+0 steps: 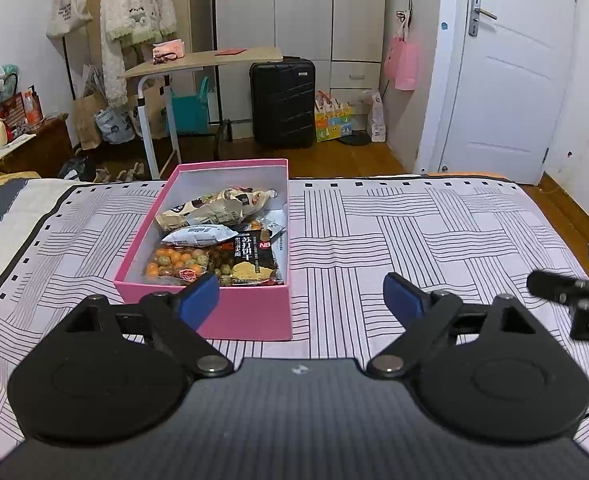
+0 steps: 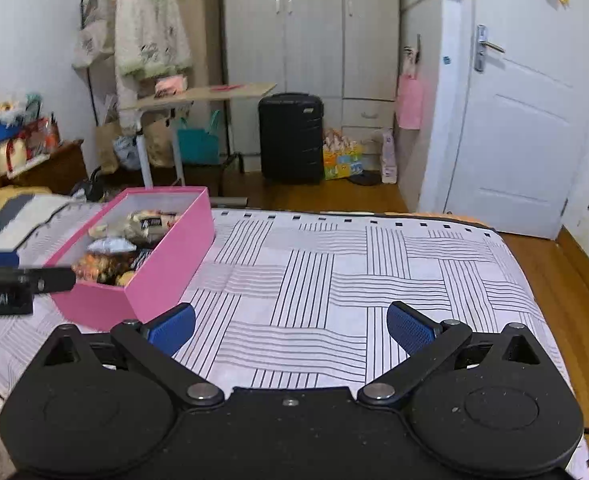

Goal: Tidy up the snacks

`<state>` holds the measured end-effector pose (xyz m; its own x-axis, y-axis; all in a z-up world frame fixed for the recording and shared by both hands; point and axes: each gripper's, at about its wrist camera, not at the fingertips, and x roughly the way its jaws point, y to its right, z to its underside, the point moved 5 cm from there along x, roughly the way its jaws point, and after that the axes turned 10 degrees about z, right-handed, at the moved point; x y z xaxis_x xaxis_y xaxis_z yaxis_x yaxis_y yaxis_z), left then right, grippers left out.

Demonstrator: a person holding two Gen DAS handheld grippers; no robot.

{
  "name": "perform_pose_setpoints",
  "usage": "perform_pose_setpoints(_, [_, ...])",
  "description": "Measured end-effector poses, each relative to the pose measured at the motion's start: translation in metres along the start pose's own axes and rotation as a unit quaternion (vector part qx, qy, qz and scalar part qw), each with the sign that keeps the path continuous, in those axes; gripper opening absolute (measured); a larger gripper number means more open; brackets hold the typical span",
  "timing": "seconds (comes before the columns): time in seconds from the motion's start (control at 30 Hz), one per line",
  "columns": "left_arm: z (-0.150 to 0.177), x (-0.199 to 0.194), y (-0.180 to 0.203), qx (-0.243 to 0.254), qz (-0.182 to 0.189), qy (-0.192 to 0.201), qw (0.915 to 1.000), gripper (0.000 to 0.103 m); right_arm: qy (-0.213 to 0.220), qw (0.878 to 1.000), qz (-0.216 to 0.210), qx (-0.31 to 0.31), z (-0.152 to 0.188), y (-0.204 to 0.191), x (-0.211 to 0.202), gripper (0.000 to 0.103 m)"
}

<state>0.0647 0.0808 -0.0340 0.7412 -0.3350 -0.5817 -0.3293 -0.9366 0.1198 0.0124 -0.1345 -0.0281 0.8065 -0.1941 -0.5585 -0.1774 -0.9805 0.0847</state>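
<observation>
Snacks packed in the pink box on our bed

We see the pink box [image 1: 230,312], white inside, resting on the striped bedsheet [image 1: 414,232] and holding a crinkled beige packet [image 1: 214,210], a small white pouch [image 1: 200,235], a clear bag of orange and green coated nuts [image 1: 178,262] and a black cracker pack [image 1: 254,258]. Our left gripper [image 1: 300,300] and right gripper [image 2: 290,326] both gape wide, holding nothing.

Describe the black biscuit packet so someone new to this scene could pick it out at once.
On the bed's striped sheet sits an open pink box full of snacks. The black packet lies at the box's near right corner, beside a clear bag of orange and green balls; it alone is black, with large white characters.
</observation>
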Motion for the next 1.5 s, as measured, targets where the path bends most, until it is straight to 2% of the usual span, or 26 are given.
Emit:
perform_pose_setpoints(0.17, [0.004, 0.002, 0.002, -0.005, 0.005, -0.002, 1.0, 0.09, 0.016, 1.0, 0.009, 0.013, 0.001, 0.008, -0.008, 0.103])
perform_pose_setpoints(0.37, [0.007, 0.002, 0.004, -0.002, 0.01, -0.001, 0.9999, 0.101, 0.013, 1.0, -0.005, 0.018, 0.001, 0.009, -0.017, 0.103])
perform_pose_setpoints(1.0, [0.016, 0.008, 0.0, 0.014, -0.016, -0.017, 0.9996, 0.101, -0.015, 1.0, 0.015, 0.009, 0.01, 0.003, -0.008, 0.103])
perform_pose_setpoints(1.5, [0.02, 0.008, -0.002, 0.03, -0.038, -0.017, 0.9987, 0.101, -0.024, 0.999, 0.031, 0.001, 0.013, 0.001, -0.004, 0.103])
